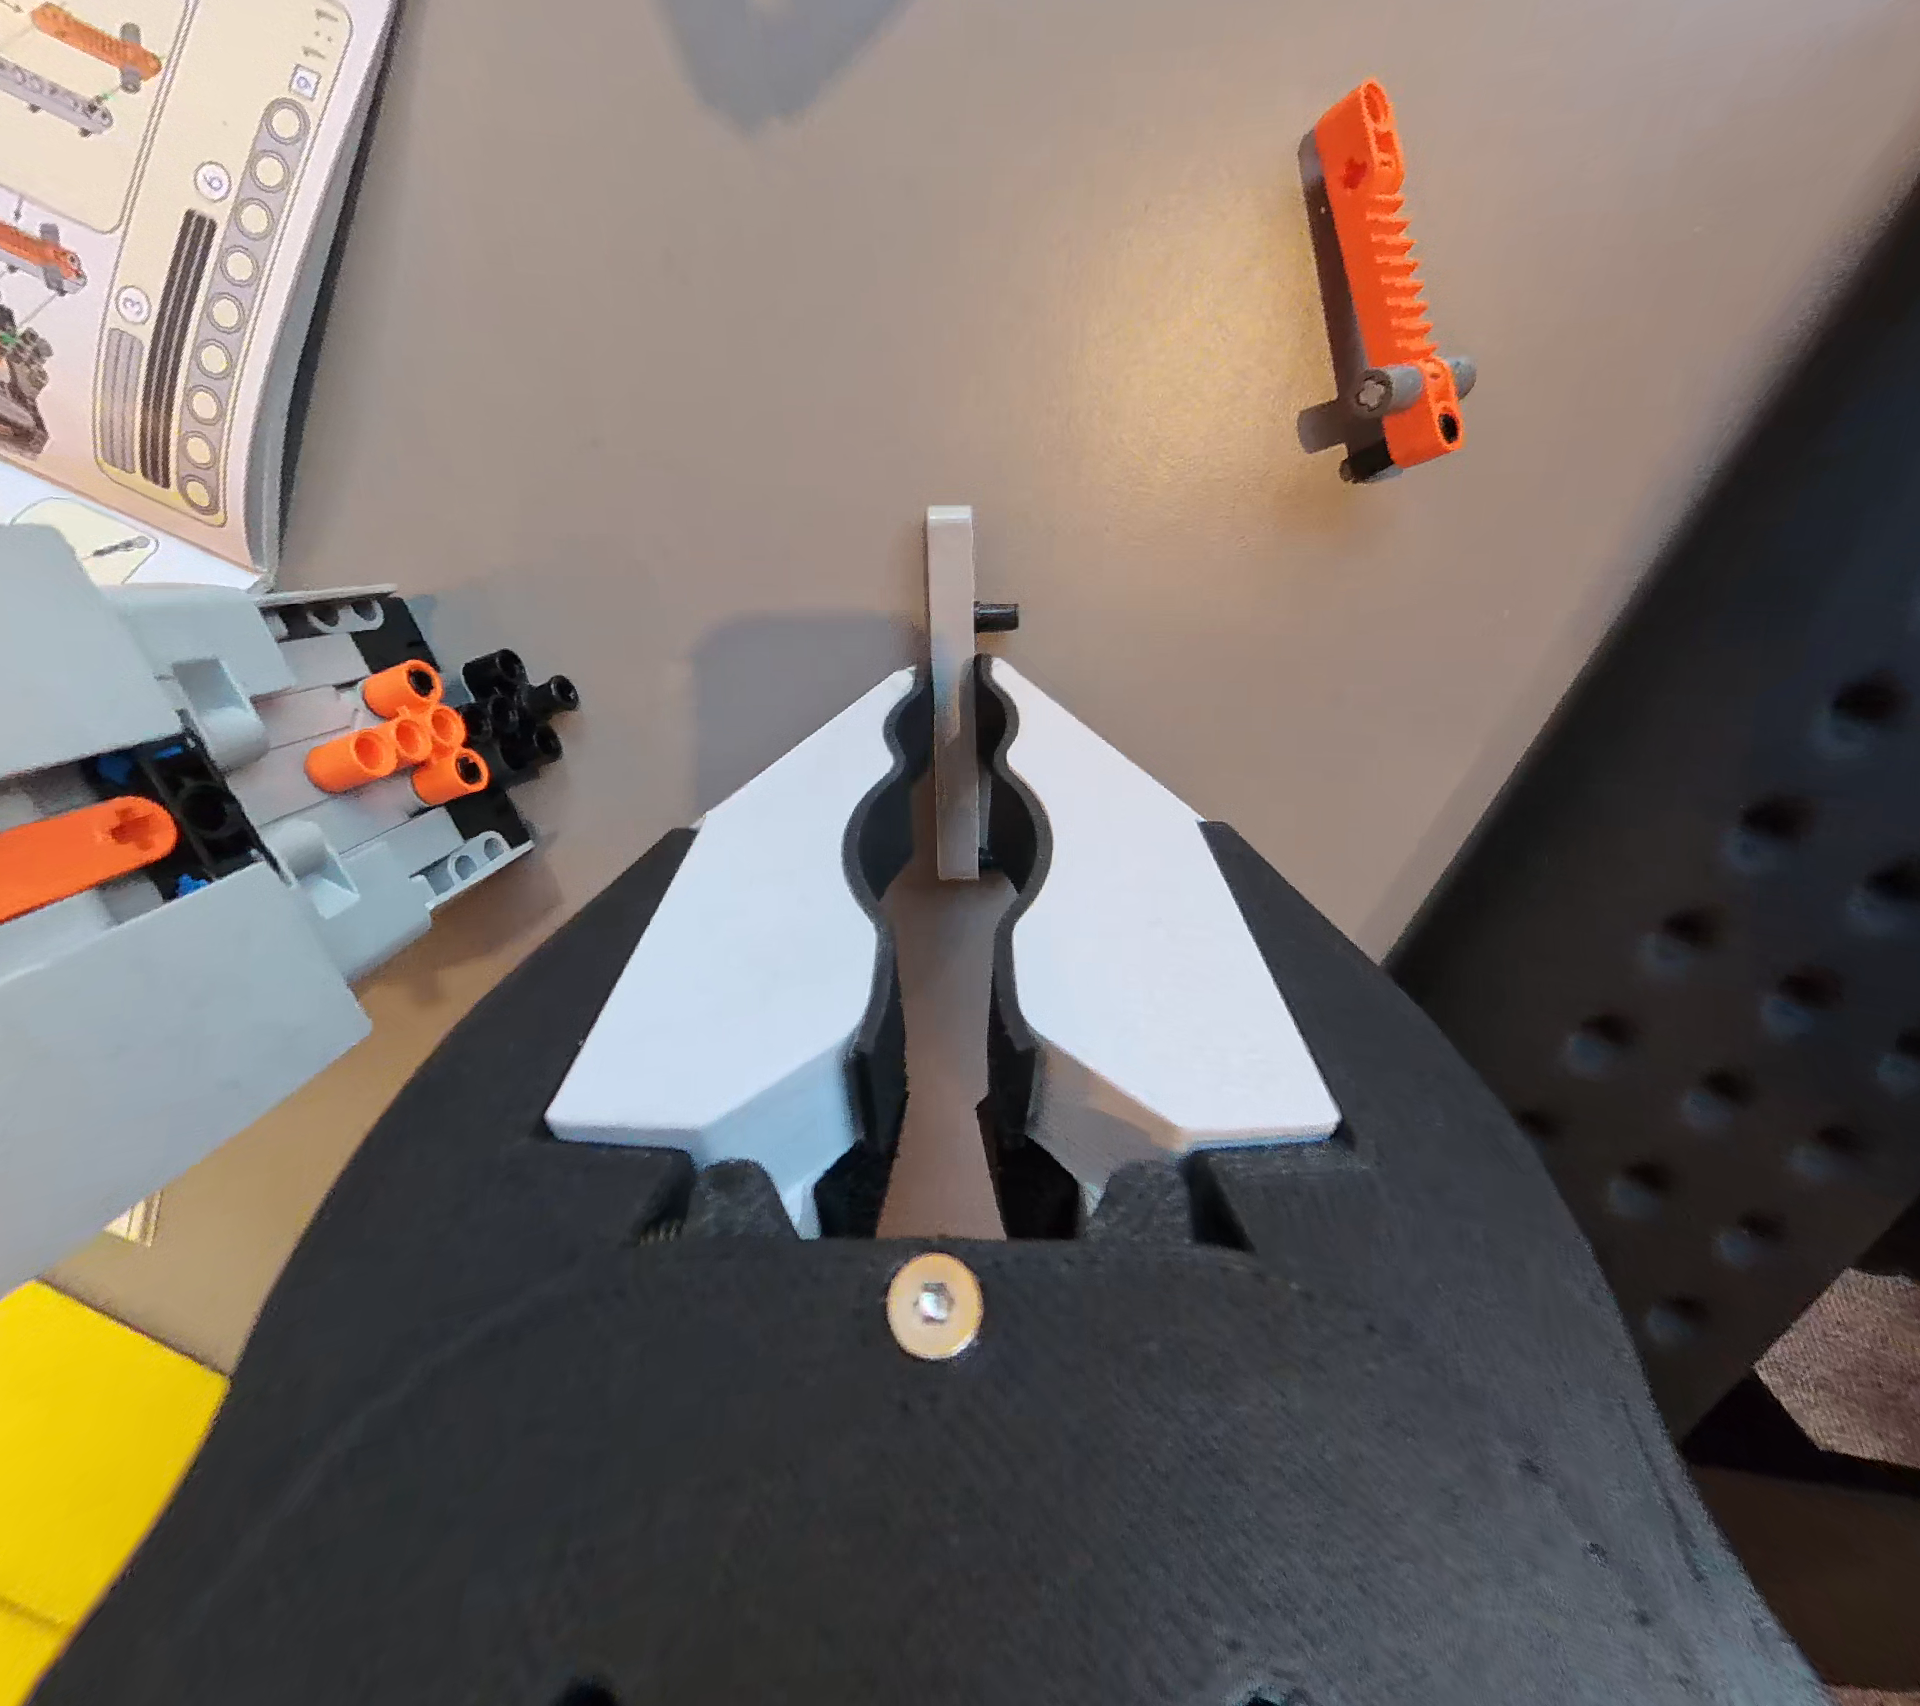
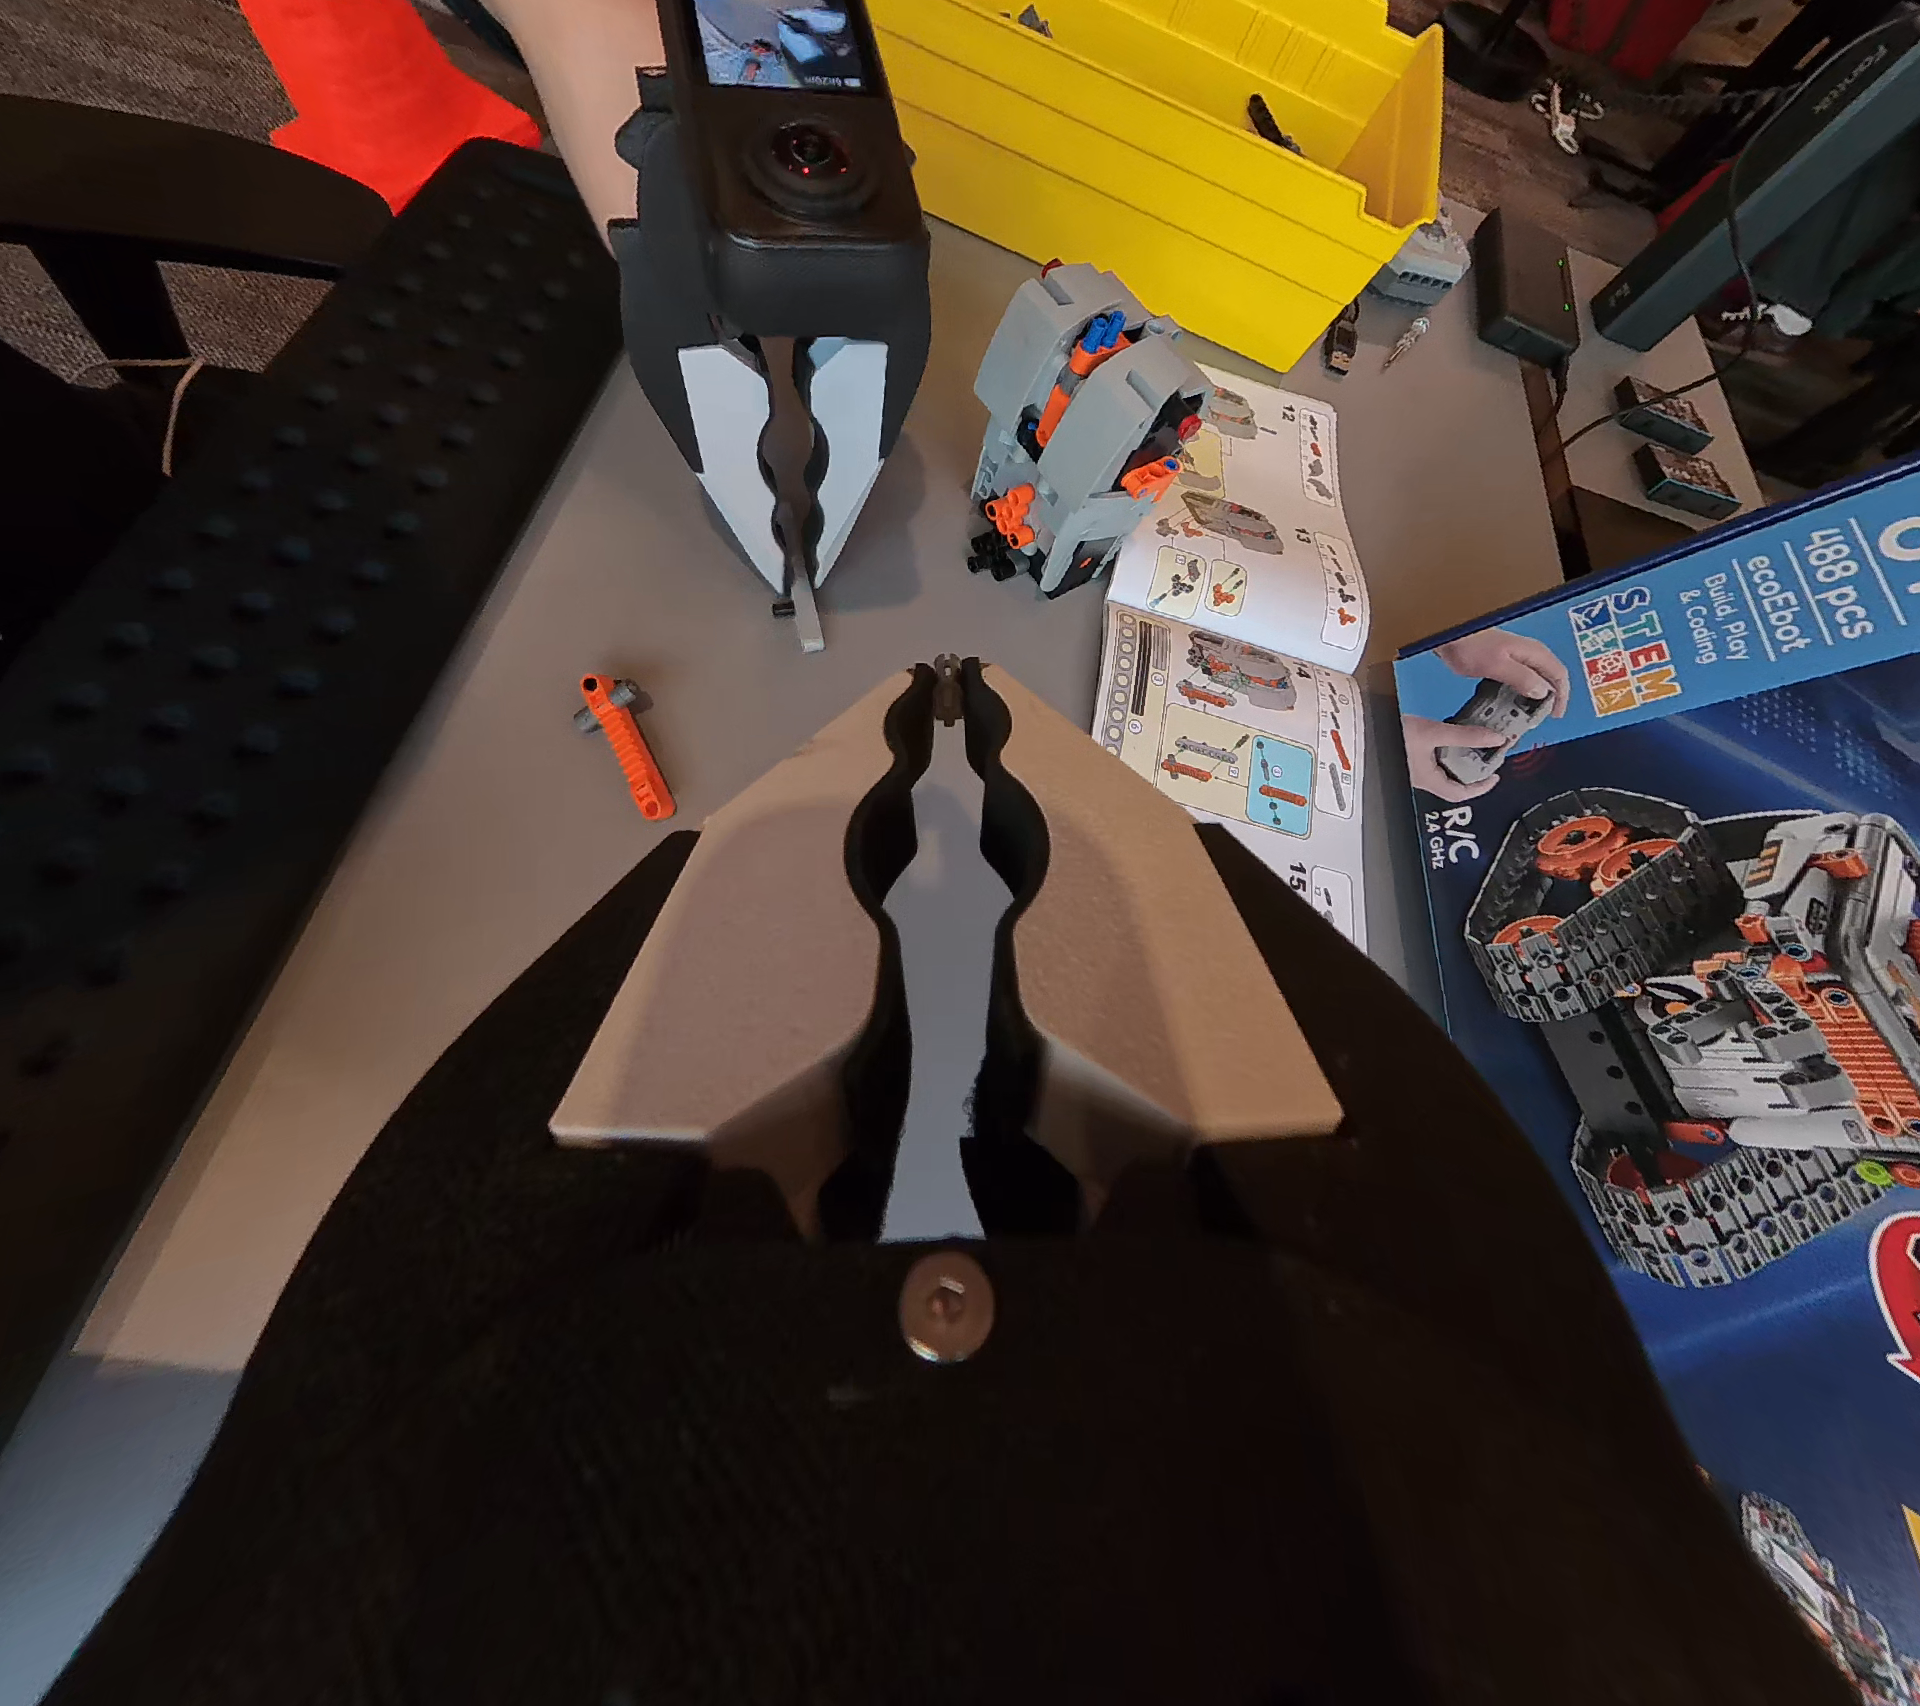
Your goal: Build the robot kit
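The left gripper (image 1: 951,690) clamps a light, stiff grey plastic beam (image 1: 952,617) edgewise over the table (image 1: 727,306); the right gripper (image 2: 945,685) pinches a small grey plastic pin (image 2: 945,682).

We note a flat grey beam (image 1: 954,700) standing on edge, pinched between the tips of the left claw (image 1: 951,685); a short black pin (image 1: 995,615) sticks out of its side just past the tips. The right claw (image 2: 945,688) grips a small dark grey connector (image 2: 947,692) at its very tips. An orange toothed rack piece (image 1: 1387,274), joined to a grey axle part, lies flat on the worktop (image 1: 727,368) well apart from the beam.
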{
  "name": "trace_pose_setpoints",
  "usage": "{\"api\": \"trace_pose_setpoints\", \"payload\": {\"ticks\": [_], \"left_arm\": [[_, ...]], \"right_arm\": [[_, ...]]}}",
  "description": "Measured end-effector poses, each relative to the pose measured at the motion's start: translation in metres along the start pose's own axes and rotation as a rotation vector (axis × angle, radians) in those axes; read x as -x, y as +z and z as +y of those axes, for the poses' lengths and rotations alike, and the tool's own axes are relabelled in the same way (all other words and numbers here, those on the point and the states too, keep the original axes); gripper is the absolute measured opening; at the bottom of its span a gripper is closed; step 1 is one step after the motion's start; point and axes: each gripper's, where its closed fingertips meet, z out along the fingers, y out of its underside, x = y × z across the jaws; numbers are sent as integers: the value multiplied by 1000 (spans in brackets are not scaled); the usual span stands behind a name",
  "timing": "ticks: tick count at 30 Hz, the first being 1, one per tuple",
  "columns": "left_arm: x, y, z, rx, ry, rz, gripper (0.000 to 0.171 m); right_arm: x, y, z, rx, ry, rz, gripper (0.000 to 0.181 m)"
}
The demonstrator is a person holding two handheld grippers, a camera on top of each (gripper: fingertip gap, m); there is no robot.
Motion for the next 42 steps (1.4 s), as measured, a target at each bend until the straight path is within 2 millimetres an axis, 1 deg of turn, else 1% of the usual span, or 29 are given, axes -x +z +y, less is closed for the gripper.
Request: {"api": "trace_pose_setpoints", "payload": {"ticks": [2, 4, 8, 11, 13, 16, 19, 21, 23, 25, 27, 29, 30, 33, 35, 38, 41, 42], "left_arm": [[0, -2, -4, -28, -57, -5, 6], [1, -10, -17, -124, -102, -10, 6], [9, -40, -44, -320, -164, -54, 6], [19, -68, -69, -475, -221, -70, 6], [30, -89, -86, -571, -239, -96, 6], [47, -126, -113, -701, -255, -109, 6], [65, -165, -138, -809, -252, -115, 6], [79, -189, -149, -858, -243, -148, 6], [92, -209, -157, -896, -245, -172, 6], [103, -224, -165, -943, -264, -178, 5], [106, -234, -173, -989, -279, -123, 5], [108, -240, -179, -1044, -300, -78, 5], [109, -236, -179, -1047, -314, -64, 5], [116, -216, -171, -1004, -362, -30, 5], [119, -210, -169, -1012, -400, 23, 5], [120, -202, -171, -1024, -441, 114, 5], [123, -193, -173, -1031, -460, 121, 6], [122, -192, -175, -1040, -459, 134, 6]], "right_arm": [[-1, -1, 1, -4, 4, 4, 4], [-2, -3, 1, -9, 5, 10, 4], [-3, -5, -3, -39, -7, 11, 4], [-5, -7, -5, -62, -20, 27, 4], [-8, -10, -8, -79, -35, 54, 4], [-20, -19, -15, -114, -51, 135, 4], [-36, -33, -22, -153, -65, 253, 4], [-47, -43, -29, -194, -72, 336, 4], [-57, -52, -33, -223, -68, 410, 4], [-65, -58, -35, -240, -75, 469, 4], [-71, -62, -35, -243, -86, 520, 4], [-75, -63, -36, -253, -87, 553, 4], [-75, -62, -36, -260, -74, 545, 4], [-80, -60, -34, -276, -39, 560, 4], [-85, -60, -32, -288, -13, 575, 4], [-89, -58, -29, -303, -1, 594, 4], [-94, -53, -21, -266, -30, 634, 4], [-95, -51, -18, -255, -30, 636, 4]]}}
